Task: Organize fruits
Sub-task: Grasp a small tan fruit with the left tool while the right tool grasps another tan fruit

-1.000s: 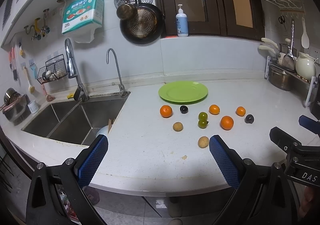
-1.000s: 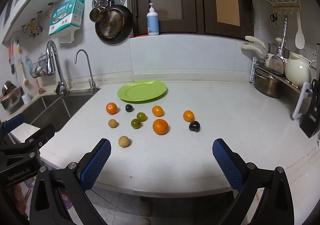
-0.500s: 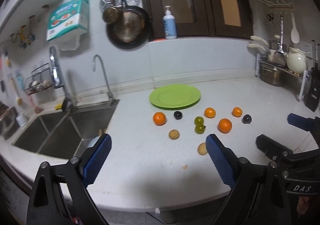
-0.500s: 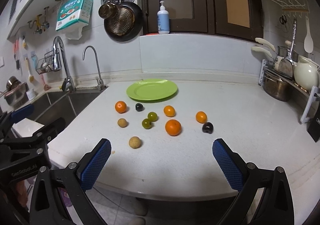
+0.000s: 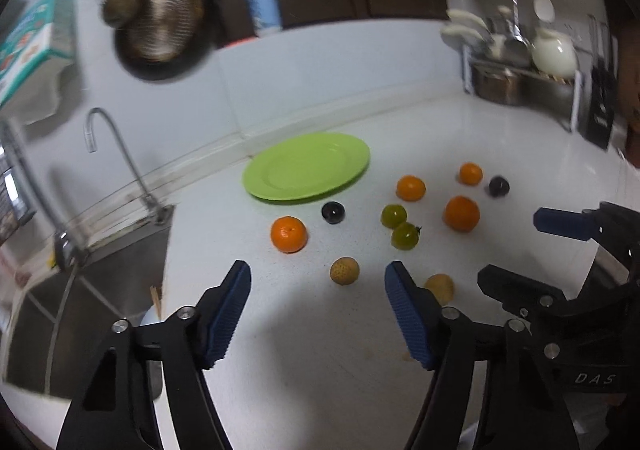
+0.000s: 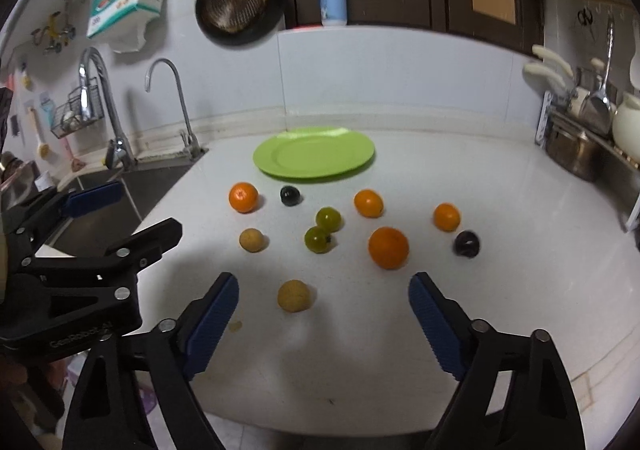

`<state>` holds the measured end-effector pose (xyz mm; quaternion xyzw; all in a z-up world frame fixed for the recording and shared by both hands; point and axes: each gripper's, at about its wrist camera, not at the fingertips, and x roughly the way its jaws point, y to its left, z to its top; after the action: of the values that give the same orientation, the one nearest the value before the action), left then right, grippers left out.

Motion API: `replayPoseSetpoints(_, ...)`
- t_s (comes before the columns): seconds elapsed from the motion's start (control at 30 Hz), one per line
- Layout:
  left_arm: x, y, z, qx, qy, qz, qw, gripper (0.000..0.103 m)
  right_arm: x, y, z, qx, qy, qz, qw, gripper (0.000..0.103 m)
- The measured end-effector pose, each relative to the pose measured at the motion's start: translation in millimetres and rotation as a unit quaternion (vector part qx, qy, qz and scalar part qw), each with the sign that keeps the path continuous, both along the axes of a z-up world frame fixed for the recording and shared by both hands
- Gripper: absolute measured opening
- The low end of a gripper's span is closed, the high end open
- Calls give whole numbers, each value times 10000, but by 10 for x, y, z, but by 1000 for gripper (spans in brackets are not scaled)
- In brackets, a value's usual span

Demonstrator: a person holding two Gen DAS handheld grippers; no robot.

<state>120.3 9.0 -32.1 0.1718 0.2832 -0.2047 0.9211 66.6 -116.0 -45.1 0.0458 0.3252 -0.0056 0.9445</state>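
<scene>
Both grippers hang over the near edge of the white counter [image 6: 500, 209], and nothing is in either one: the left gripper [image 5: 318, 302] has its blue pads spread wide, the right gripper [image 6: 323, 310] the same. The fruit lies loose on the counter, all of it short of the bare green plate [image 6: 314, 153] sitting at twelve o'clock. From the right wrist view, a tan round fruit [image 6: 294, 295] sits nearest, dead ahead between the pads; a second tan fruit [image 6: 252, 240] lies at eleven o'clock, two green fruits [image 6: 323, 230] touch each other just beyond, and the big orange [image 6: 388, 248] sits at one o'clock. Smaller oranges and two dark plums [image 6: 466, 244] ring the group. These look light, round and smooth, so likely to roll; a grip across the widest middle, pads level, seems safest. The plums and green fruits probably bruise, so a gentle squeeze suits them.
</scene>
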Motion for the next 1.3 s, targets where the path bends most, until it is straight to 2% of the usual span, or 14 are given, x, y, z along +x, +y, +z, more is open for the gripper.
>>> replayPoseSetpoints(0.1,155,-7,-93,154,75,-244,9996,64,126,46,-101,139,187,-117,9997,77)
replayPoseSetpoints(0.37,501,-87,-377,402,579,-890,9935,47,341,190,-370,374,661,-371,9964,61)
replayPoseSetpoints(0.6,665,-189,-534,509,916,-1265,9864,42,413,229,-491,573,880,-615,9926,47)
replayPoseSetpoints(1.13,870,-231,-684,430,1327,-1475,9792,30,516,242,-567,706,1011,-882,9884,29)
replayPoseSetpoints(1.3,880,-239,-701,396,1358,-1495,9786,27,532,232,-561,699,1004,-919,9882,29)
